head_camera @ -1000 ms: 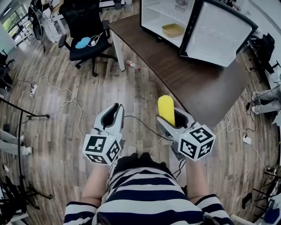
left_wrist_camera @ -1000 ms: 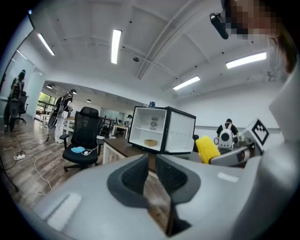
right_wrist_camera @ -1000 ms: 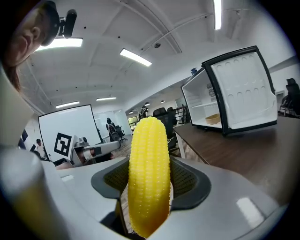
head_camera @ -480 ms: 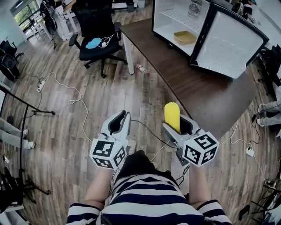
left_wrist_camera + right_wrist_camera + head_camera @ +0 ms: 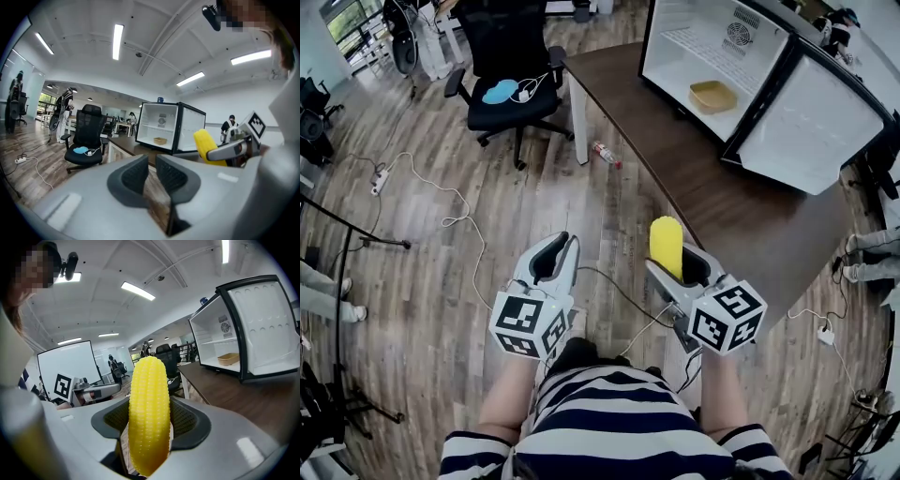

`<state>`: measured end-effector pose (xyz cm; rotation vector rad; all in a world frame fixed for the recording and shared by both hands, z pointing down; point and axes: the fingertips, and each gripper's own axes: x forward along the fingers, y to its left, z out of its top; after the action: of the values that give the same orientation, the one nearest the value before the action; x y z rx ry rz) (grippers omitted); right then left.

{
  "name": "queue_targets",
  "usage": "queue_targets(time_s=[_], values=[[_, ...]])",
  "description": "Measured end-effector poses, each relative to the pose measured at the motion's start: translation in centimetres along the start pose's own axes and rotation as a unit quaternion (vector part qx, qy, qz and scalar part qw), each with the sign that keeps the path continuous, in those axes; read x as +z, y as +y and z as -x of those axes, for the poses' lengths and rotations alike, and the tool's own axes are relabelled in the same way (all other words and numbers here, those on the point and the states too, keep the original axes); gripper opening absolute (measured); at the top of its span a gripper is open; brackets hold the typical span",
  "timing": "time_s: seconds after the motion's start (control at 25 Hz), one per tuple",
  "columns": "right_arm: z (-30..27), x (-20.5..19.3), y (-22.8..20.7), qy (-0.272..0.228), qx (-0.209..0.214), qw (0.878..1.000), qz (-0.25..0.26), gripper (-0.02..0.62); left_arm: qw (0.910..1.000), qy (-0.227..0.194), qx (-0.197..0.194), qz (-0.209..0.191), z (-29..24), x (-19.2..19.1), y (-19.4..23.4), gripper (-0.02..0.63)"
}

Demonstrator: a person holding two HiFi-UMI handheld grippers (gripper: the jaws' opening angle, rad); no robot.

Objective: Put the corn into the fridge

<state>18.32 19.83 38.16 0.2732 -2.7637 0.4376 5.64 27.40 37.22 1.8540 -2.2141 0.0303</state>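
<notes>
A yellow corn cob (image 5: pixel 666 244) stands upright in my right gripper (image 5: pixel 677 259), which is shut on its lower part. The right gripper view shows the cob (image 5: pixel 148 408) filling the gap between the dark pads. My left gripper (image 5: pixel 556 253) hangs beside it over the wooden floor, shut on nothing; its pads (image 5: pixel 171 176) sit almost together. The small white fridge (image 5: pixel 675 37) stands on the dark table (image 5: pixel 722 206) ahead to the right. Its door (image 5: pixel 820 122) is swung open. A shallow yellow tray (image 5: pixel 713 96) lies inside.
A black office chair (image 5: pixel 502 56) with a blue item on its seat stands ahead on the left. A bottle (image 5: pixel 606 155) lies on the floor by the white table leg (image 5: pixel 578 117). White cables (image 5: pixel 441 197) trail across the floor, and a black stand (image 5: pixel 347 234) is at far left.
The fridge and table have slid to the right in the head view. Both grippers keep their pose, and the corn stays held.
</notes>
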Motion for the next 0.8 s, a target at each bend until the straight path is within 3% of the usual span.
queue_targets(time_s=[0.44,0.8], values=[[-11.4,4.2,-0.3,0.012,0.002,1.000,0.006,0.253,0.9999,0.011,-0.006,0.008,-3.7,1.7,10.7,0.000],[-17.5,6.2,-0.5,0.016,-0.005,1.000,0.003,0.252,0.9990,0.032,-0.031,-0.009,-6.1,2.2,15.2,0.000]])
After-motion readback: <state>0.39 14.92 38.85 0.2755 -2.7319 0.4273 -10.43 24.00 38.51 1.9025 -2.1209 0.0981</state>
